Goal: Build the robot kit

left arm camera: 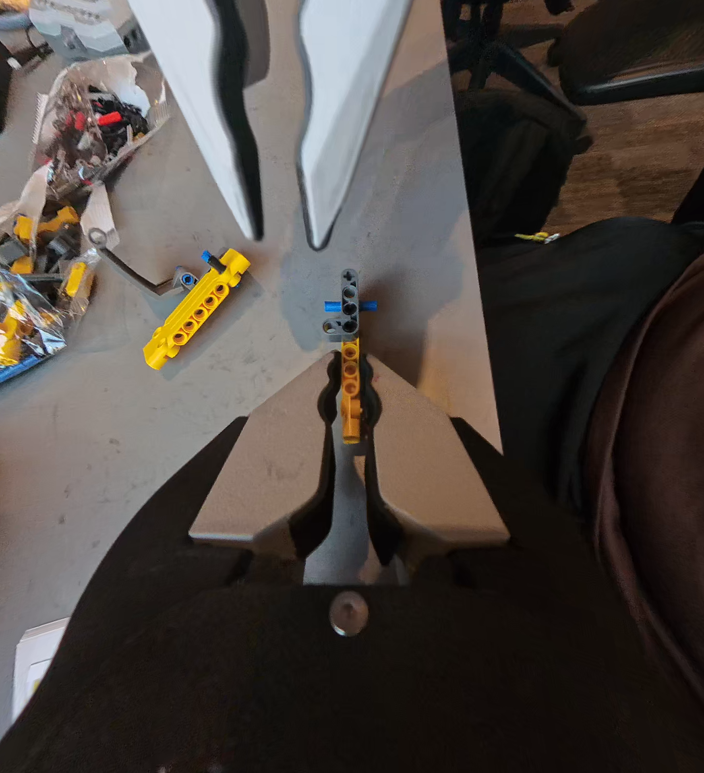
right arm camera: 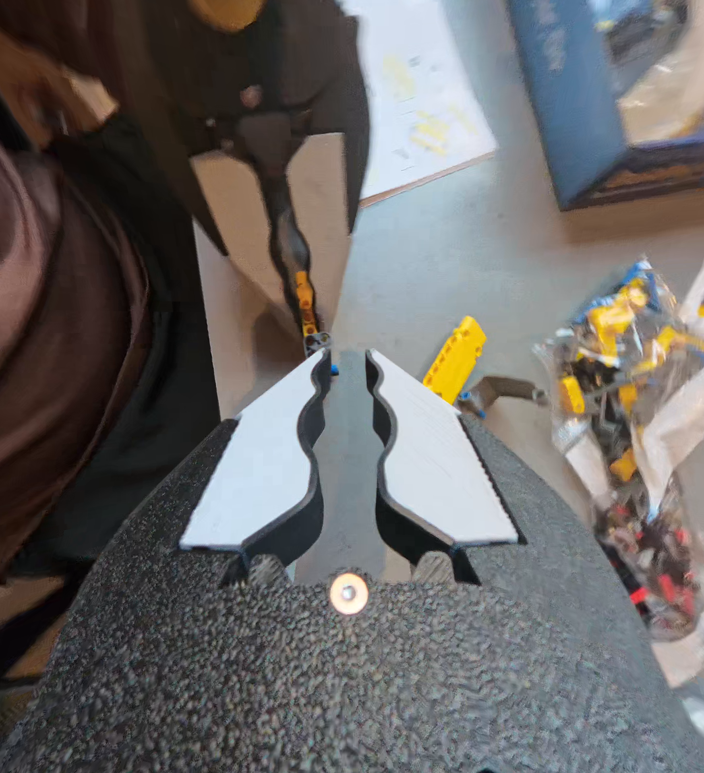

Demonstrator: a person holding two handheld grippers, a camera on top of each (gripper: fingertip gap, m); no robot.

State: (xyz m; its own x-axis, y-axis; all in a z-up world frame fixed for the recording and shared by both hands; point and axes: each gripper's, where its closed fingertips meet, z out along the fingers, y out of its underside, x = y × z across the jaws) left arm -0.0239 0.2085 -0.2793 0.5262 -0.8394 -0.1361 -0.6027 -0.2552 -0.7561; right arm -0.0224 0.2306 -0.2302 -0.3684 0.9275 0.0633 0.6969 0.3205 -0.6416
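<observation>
My left gripper (left arm camera: 350, 357) is shut on a short orange beam (left arm camera: 350, 376). A grey L-shaped piece (left arm camera: 347, 309) with a blue pin (left arm camera: 333, 306) through it sits on the beam's far end, just above the grey table (left arm camera: 216, 418). My right gripper (left arm camera: 289, 242) comes in from the far side, open and empty, its tips a little short of the grey piece. In the right wrist view my right gripper (right arm camera: 347, 353) is open, with the grey piece (right arm camera: 318, 341) and orange beam (right arm camera: 305, 301) just past its left fingertip, held by the left gripper (right arm camera: 298, 267).
A longer yellow beam (left arm camera: 197, 309) with pins lies left of the grippers, joined to a grey crank part (left arm camera: 132, 267). Bags of loose parts (left arm camera: 28, 293) lie beyond it. A blue box (right arm camera: 614, 104) and a printed booklet (right arm camera: 417, 96) lie farther off. The table edge (left arm camera: 478, 293) and a person's brown clothing (left arm camera: 655, 460) are close by. One gripper's finger ends stand about 5 centimetres off the other's.
</observation>
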